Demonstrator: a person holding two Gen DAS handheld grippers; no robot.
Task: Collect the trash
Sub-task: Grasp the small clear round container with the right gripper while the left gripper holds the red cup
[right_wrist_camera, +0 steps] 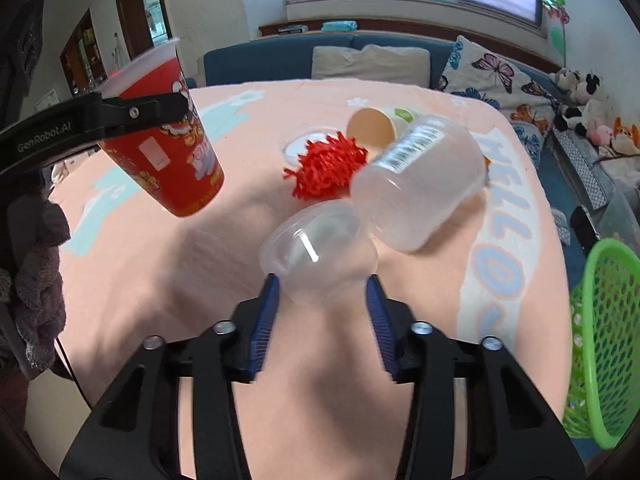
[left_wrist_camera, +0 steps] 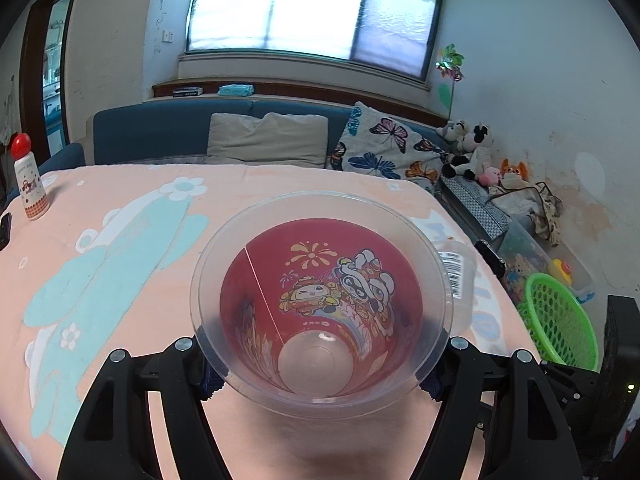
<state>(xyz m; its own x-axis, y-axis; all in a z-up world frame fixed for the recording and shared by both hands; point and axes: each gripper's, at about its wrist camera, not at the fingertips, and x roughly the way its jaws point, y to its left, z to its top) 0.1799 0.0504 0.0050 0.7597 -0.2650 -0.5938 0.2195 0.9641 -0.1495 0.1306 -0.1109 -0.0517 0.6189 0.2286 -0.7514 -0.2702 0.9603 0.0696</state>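
My left gripper (left_wrist_camera: 320,364) is shut on a red printed plastic cup (left_wrist_camera: 320,304), held above the table; its open mouth faces the left wrist camera. The same cup (right_wrist_camera: 168,140) and the left gripper (right_wrist_camera: 172,106) show at upper left in the right wrist view. My right gripper (right_wrist_camera: 320,304) is shut on a clear domed lid (right_wrist_camera: 316,248) just above the cloth. Beyond it lie a frosted plastic cup (right_wrist_camera: 420,184) on its side, a red shredded-paper clump (right_wrist_camera: 326,168) and a tipped paper cup (right_wrist_camera: 376,126). A green mesh basket (right_wrist_camera: 600,344) hangs at the right edge.
The table wears a peach cloth (right_wrist_camera: 400,320) with blue letters. A red-capped bottle (left_wrist_camera: 28,178) stands at its far left. A blue sofa with cushions (left_wrist_camera: 264,140) lies behind. Plush toys (left_wrist_camera: 472,152) and a clear bin (left_wrist_camera: 532,248) sit right of the table. The basket also shows in the left wrist view (left_wrist_camera: 560,320).
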